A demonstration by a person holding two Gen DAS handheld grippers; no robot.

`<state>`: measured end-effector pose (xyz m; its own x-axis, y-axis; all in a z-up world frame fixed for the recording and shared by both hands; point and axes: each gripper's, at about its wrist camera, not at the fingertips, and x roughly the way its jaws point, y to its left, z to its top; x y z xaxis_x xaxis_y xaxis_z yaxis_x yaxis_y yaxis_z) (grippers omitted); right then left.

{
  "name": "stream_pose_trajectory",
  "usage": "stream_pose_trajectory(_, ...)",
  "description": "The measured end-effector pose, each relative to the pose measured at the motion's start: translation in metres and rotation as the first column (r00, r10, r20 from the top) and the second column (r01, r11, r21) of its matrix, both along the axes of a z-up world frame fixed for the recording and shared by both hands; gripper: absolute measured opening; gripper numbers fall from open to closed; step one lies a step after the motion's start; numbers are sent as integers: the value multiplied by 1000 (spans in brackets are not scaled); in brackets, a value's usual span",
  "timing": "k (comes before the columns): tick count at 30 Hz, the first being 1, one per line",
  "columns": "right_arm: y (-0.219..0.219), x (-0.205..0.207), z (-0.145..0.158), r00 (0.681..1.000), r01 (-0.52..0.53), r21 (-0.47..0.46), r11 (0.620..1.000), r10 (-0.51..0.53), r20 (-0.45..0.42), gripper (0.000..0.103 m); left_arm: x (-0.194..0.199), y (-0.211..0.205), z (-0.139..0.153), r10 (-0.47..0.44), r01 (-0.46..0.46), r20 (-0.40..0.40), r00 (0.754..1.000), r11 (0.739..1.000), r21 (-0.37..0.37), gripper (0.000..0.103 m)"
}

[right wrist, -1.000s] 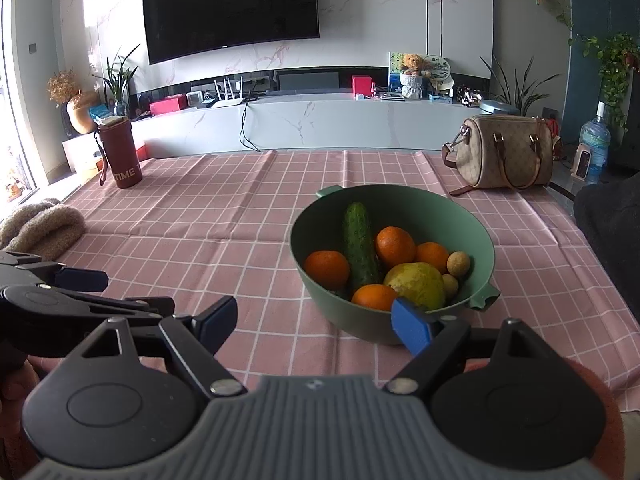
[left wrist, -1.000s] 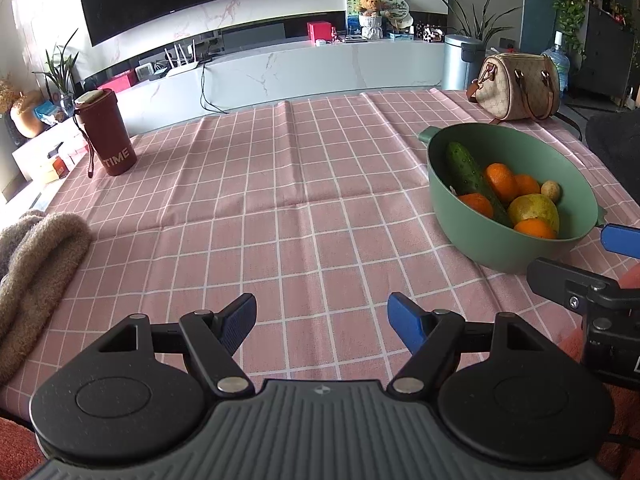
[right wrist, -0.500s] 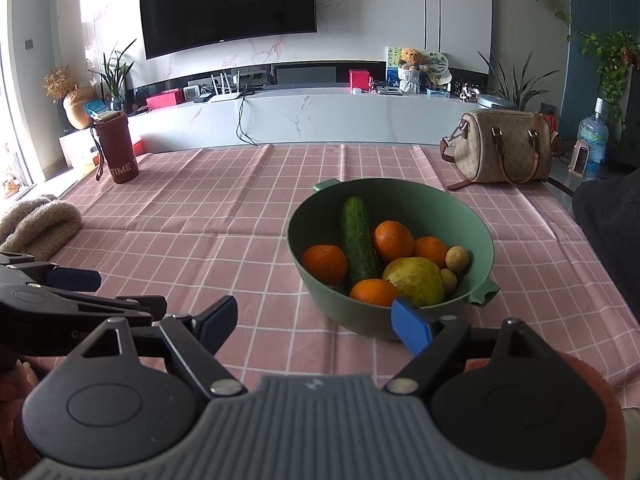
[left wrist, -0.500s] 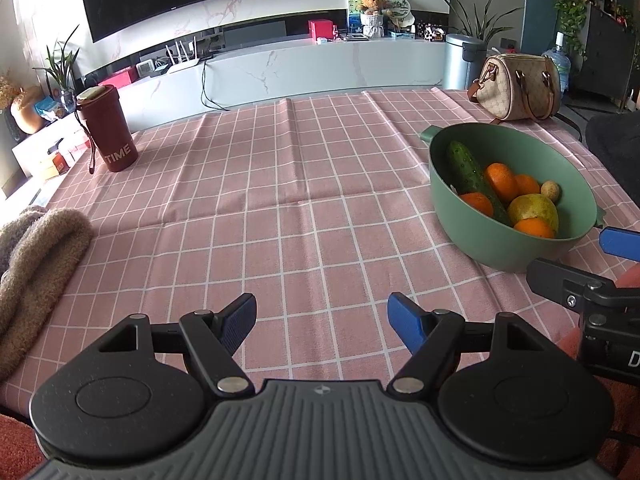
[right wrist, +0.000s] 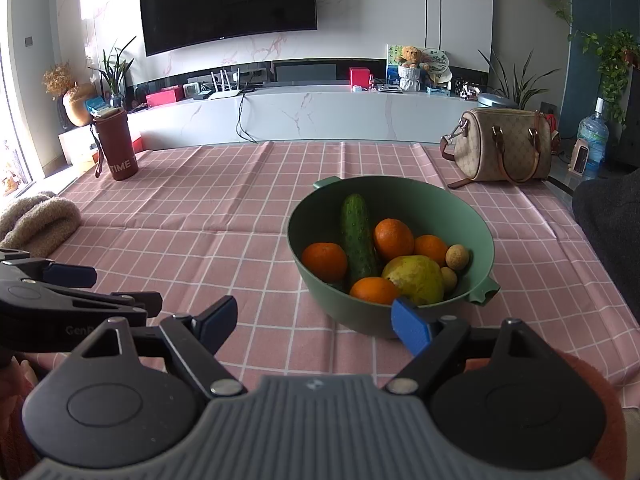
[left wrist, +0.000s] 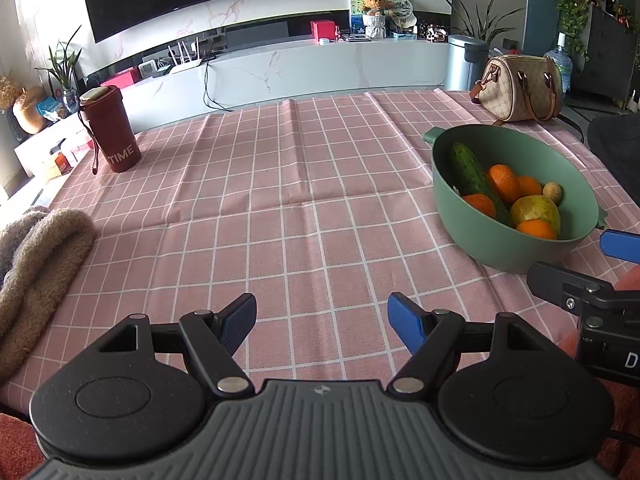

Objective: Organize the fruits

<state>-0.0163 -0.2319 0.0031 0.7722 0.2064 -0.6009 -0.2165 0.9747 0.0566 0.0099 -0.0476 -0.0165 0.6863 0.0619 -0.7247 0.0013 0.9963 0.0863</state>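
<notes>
The green bowl (right wrist: 390,256) sat on the pink checked cloth (left wrist: 280,200), and everything else is placed from it. Inside it lay a cucumber (right wrist: 358,240) leaning toward the far rim, four oranges (right wrist: 394,239) around it, a yellow-green pear (right wrist: 414,280) at the near side, and two small tan round fruits (right wrist: 457,256) against the bowl's right wall. The right gripper (right wrist: 314,322) hovered just short of the bowl's near rim with its fingers spread wide and nothing between them; its right fingertip (right wrist: 410,326) overlapped the bowl's near wall in the right wrist view, though contact could not be judged, and the fruits lay ahead of and beyond the fingers, not between them. The left gripper (left wrist: 322,318) was well to the left of the bowl over bare cloth, its fingers likewise spread and empty, with the bowl (left wrist: 512,196) ahead and off to its right. A dark red cup (left wrist: 110,128) marked TIME stood far left of the bowl near the cloth's far edge. A tan handbag (right wrist: 500,146) stood behind the bowl to its right. A fuzzy beige cloth (left wrist: 36,268) lay at the table's left edge, well away from the bowl.
</notes>
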Motion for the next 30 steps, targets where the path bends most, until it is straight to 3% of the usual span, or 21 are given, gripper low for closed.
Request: stream_pose_trajectory(30, 1, 0, 0, 1000, 0, -1, 1000, 0, 0, 81, -2, 2, 2, 6, -6, -6, 1000, 1000, 3, 88)
